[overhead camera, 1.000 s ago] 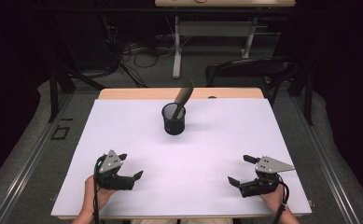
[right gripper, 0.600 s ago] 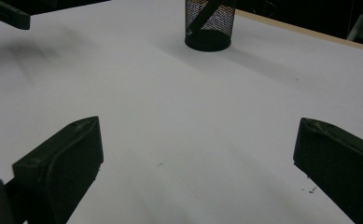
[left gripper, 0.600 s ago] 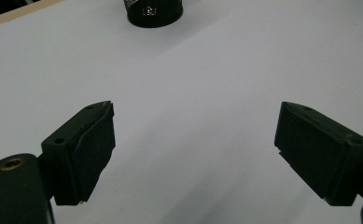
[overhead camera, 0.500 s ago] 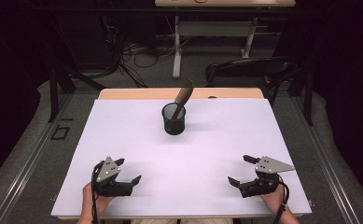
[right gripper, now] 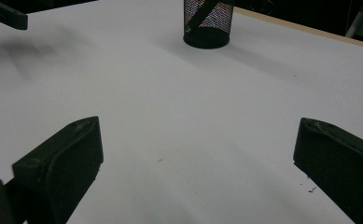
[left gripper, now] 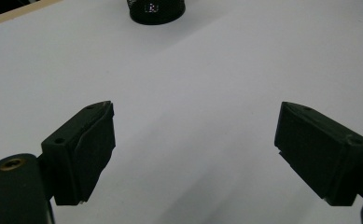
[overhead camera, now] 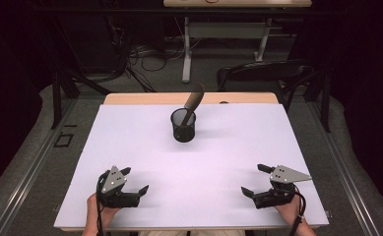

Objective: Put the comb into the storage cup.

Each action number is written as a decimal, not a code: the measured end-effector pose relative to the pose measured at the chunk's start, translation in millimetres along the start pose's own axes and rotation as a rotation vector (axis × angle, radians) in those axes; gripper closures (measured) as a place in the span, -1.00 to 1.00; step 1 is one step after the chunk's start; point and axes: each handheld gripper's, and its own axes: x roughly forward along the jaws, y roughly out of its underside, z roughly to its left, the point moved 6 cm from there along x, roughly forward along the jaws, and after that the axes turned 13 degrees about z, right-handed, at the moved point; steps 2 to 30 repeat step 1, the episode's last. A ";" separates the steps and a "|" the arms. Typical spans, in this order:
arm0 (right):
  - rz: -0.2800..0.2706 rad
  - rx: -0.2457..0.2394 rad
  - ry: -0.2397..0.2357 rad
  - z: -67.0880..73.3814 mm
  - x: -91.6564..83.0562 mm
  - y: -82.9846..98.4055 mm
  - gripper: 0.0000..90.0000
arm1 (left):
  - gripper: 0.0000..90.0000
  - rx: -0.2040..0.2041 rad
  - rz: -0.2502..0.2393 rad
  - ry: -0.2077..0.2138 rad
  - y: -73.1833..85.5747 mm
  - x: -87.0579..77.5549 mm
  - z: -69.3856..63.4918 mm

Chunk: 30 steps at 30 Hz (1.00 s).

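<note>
I have both grippers resting low in the frame, left gripper (overhead camera: 130,189) and right gripper (overhead camera: 263,184), fingers apart and empty. The mesh cup (overhead camera: 183,125) stands at upper centre of the table (overhead camera: 130,147), a brown tool (overhead camera: 194,101) leaning in it. I judge this the start; next comes a reach toward it.

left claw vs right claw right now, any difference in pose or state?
The left claw sits at the near left of the white table; the right claw sits at the near right. The left claw's grey plate tilts up toward the camera, while the right claw's plate lies flatter, pointing outward. Both are open, hold nothing, and angle toward the mesh cup.
</note>
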 end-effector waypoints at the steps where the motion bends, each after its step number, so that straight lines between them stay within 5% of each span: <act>1: 0.000 0.000 0.001 -0.1 0.2 -0.1 -0.98 | -0.72 0.002 0.000 0.003 0.0 0.4 0.0; 30: 0.000 0.000 0.001 -0.1 0.2 -0.1 -0.98 | -0.72 0.002 0.000 0.003 0.0 0.4 0.0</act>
